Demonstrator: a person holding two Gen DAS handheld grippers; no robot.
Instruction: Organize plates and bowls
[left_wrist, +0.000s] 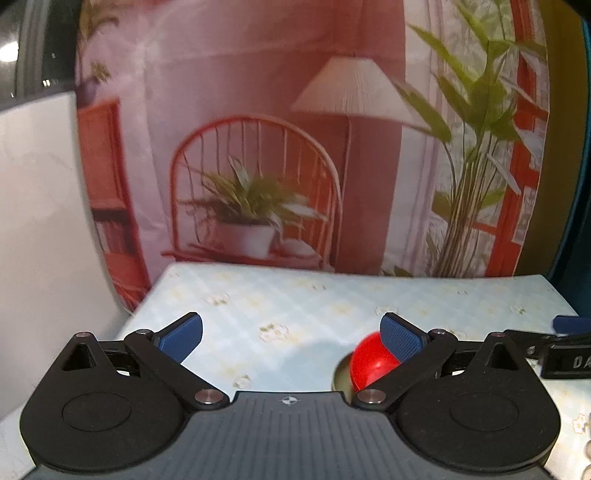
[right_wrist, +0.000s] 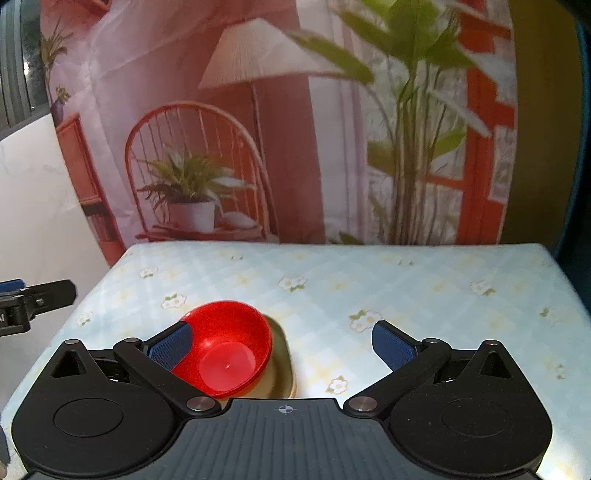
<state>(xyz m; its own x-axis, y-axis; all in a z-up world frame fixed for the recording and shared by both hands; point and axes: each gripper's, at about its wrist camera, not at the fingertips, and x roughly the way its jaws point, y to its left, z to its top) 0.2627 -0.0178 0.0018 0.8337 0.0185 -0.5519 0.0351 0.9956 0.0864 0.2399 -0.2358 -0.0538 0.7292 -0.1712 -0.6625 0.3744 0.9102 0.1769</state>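
Note:
A red bowl (right_wrist: 229, 347) sits tilted inside a gold plate (right_wrist: 280, 365) on the flowered tablecloth. In the right wrist view my right gripper (right_wrist: 280, 341) is open above them, its left finger (right_wrist: 170, 347) beside the bowl's left rim, nothing held. In the left wrist view the red bowl (left_wrist: 369, 362) shows partly behind my right finger, with a sliver of the gold plate (left_wrist: 341, 376) below it. My left gripper (left_wrist: 291, 334) is open and empty, to the left of the bowl.
The table (right_wrist: 406, 288) has a light blue checked cloth with flowers. A printed backdrop (right_wrist: 258, 129) of a chair, lamp and plants hangs behind its far edge. A white wall (left_wrist: 37, 221) stands at the left. The other gripper shows at the frame edges (left_wrist: 565, 347) (right_wrist: 33, 299).

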